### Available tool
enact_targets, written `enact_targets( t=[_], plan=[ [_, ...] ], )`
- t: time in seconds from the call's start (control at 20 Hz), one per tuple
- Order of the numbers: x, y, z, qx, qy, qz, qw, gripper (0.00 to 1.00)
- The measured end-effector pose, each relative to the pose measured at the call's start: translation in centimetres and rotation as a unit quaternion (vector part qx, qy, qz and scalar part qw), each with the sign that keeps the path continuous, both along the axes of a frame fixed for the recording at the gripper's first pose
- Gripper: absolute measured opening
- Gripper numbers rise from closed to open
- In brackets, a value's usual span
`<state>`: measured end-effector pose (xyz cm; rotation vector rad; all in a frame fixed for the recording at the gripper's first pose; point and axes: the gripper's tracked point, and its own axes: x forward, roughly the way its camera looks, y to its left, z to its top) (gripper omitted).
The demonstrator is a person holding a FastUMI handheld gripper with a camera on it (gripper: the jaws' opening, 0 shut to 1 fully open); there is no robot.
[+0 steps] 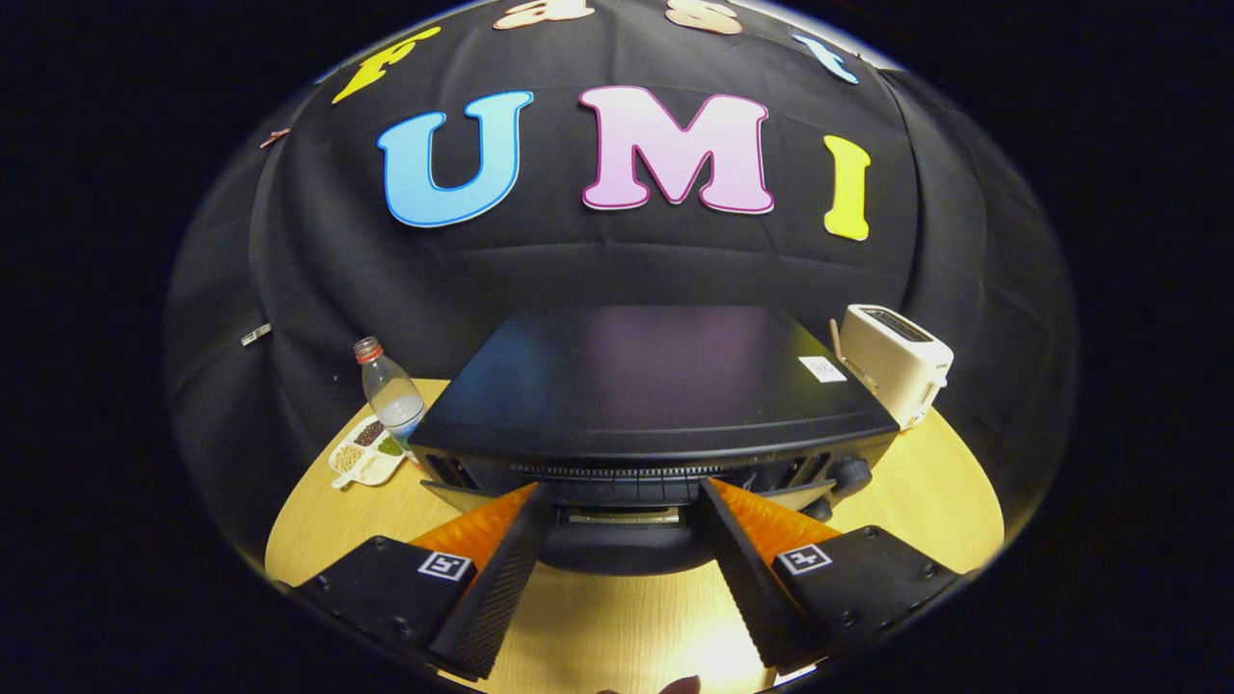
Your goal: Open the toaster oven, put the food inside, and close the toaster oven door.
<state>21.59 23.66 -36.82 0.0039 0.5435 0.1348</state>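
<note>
One toaster oven (656, 386) ahead of spread tool (622, 506).

The gripper (617, 501) has two long fingers (501, 588) shaped like wedges that get thin at the tips. The inner sides look rough, with lots of tiny bumps. Each finger sits on a flat, dark block with small round screws in it. Each block has a little white square sticker with a black pattern.
</note>
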Motion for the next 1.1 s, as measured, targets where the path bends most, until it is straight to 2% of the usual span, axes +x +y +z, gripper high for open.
enact_targets(
  t=[0.3,0.75,1.1],
  plan=[
    [-5.8,-0.8,-2.4,-0.013,0.019,-0.006,1.000,0.99],
    [-13.1,-3.0,-9.2,-0.019,0.112,-0.006,0.993,0.99],
    [-16.1,-5.1,-4.7,0.028,0.127,0.009,0.991,0.99]
  ],
)
